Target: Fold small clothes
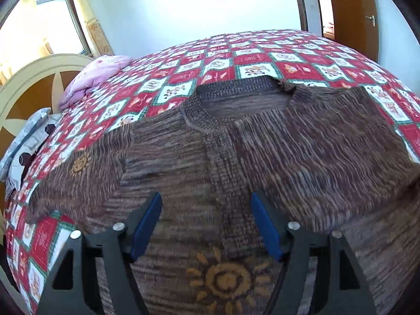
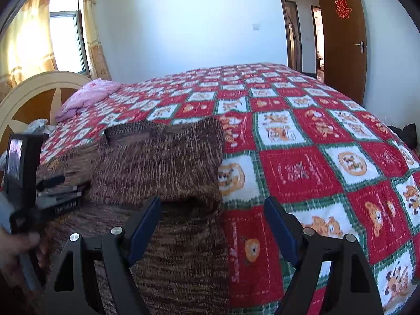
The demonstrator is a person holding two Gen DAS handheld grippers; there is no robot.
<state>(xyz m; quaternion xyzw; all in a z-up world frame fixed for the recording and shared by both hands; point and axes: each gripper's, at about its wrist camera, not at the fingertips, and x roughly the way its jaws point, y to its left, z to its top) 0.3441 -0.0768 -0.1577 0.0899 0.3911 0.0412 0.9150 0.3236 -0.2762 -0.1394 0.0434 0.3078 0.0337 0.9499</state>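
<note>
A brown striped knit sweater (image 1: 262,152) with orange sun motifs lies flat on the bed, neck away from me. One sleeve stretches left; the right side looks folded over the body. My left gripper (image 1: 206,202) is open above the sweater's lower middle, holding nothing. In the right wrist view the sweater (image 2: 162,162) lies at the left, with a folded flap on top. My right gripper (image 2: 212,206) is open over the sweater's right edge, one blue pad (image 2: 147,225) above the knit and the other above the quilt. The left gripper (image 2: 55,197) shows at the far left, held by a hand.
A red, white and green checked quilt (image 2: 302,173) covers the bed. A pink folded blanket (image 1: 97,76) and pillows (image 1: 23,147) lie by the cream headboard (image 1: 34,78). A window is at the left, a brown open door (image 2: 341,34) at the right.
</note>
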